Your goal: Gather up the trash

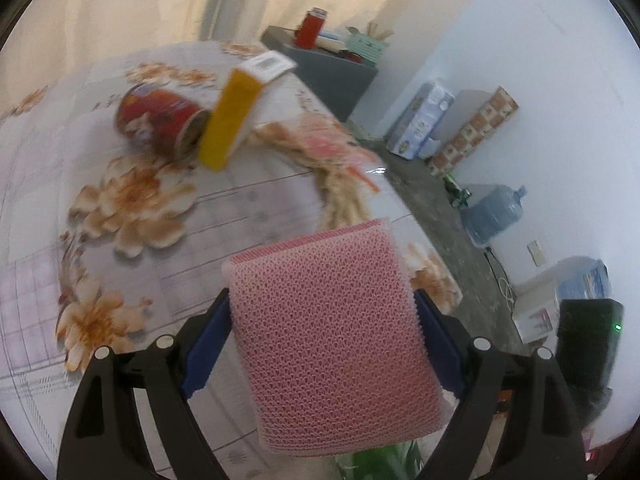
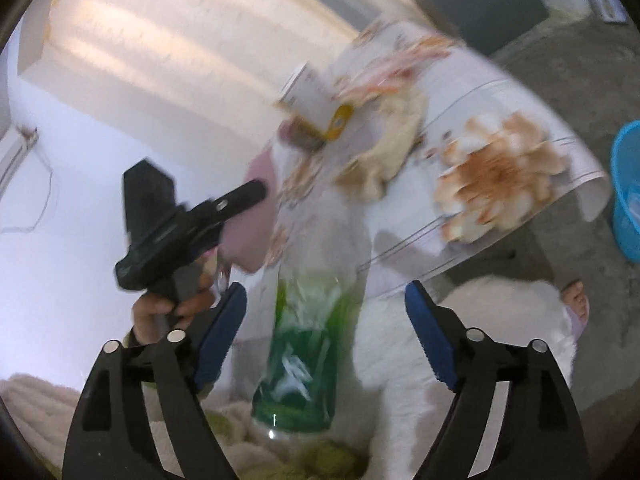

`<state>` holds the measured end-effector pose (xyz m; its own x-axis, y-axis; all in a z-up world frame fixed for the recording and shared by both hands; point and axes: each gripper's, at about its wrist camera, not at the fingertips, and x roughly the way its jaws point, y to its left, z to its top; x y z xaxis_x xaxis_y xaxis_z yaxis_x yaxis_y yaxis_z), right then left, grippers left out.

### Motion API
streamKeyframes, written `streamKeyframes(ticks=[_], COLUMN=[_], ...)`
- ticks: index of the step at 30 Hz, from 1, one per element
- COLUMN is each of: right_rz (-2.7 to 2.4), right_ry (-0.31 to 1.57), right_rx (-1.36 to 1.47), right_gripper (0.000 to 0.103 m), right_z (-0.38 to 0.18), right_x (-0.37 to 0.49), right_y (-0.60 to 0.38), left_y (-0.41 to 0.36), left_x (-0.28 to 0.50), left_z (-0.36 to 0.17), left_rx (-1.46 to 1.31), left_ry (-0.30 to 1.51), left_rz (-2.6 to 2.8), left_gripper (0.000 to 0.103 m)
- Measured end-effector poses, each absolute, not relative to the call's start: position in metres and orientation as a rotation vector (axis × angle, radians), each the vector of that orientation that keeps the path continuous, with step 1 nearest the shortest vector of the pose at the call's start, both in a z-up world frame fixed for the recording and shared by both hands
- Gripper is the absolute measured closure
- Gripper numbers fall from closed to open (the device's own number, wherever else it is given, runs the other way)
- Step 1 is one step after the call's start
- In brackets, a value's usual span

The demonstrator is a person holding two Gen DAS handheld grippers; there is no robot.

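My left gripper (image 1: 322, 300) is shut on a pink mesh sponge (image 1: 332, 332), and its blue pads press both sides. Beyond it, on the floral tablecloth (image 1: 248, 200), a red can (image 1: 160, 120) lies on its side against a yellow and white box (image 1: 236, 116). My right gripper (image 2: 326, 288) is open. A blurred green see-through plastic item (image 2: 304, 352) hangs between its jaws, touching neither pad. In the right wrist view a hand (image 2: 168, 308) holds the left gripper's black body (image 2: 172, 232). The box (image 2: 312, 100) appears there too.
A blue basket (image 2: 628, 188) stands on the floor by the table's corner. A grey cabinet (image 1: 332, 72) with a red jar (image 1: 310, 28) stands behind the table. A blue water jug (image 1: 494, 212) and boxes line the wall. A bare foot (image 2: 576, 300) shows below the table.
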<state>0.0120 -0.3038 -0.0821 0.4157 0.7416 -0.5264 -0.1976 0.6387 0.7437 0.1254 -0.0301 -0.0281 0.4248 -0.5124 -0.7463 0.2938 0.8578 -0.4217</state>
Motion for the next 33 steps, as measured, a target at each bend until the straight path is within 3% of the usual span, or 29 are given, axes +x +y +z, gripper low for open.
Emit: streamKeyframes(ticks=[11,19,27,33], right_rz=[0.729,0.681,0.595,0.581], right_ry=[1.115,1.203,1.294,1.344], right_rx=[0.451,0.434,0.478,0.584], right_gripper=[0.022,0.021,0.037,0.042], right_z=[-0.081,-0.101,-0.129,-0.153], right_x=[0.023,0.033,0.041,0.045], right_y=[-0.197,-0.169,-0.161,-0.156], left_y=[0.016,0.023,0.027,0.029], left_x=[0.106,0.094,0.092,0.089], left_z=[-0.090,-0.094,-0.095,-0.096], left_rx=[-0.463,-0.488,-0.499,-0.502], left_ry=[0.976,0.940,0.931,0.915], left_rz=[-0.474,-0.492,-0.489,-0.482], left_gripper=[0.018,0.018,0.018,0.018])
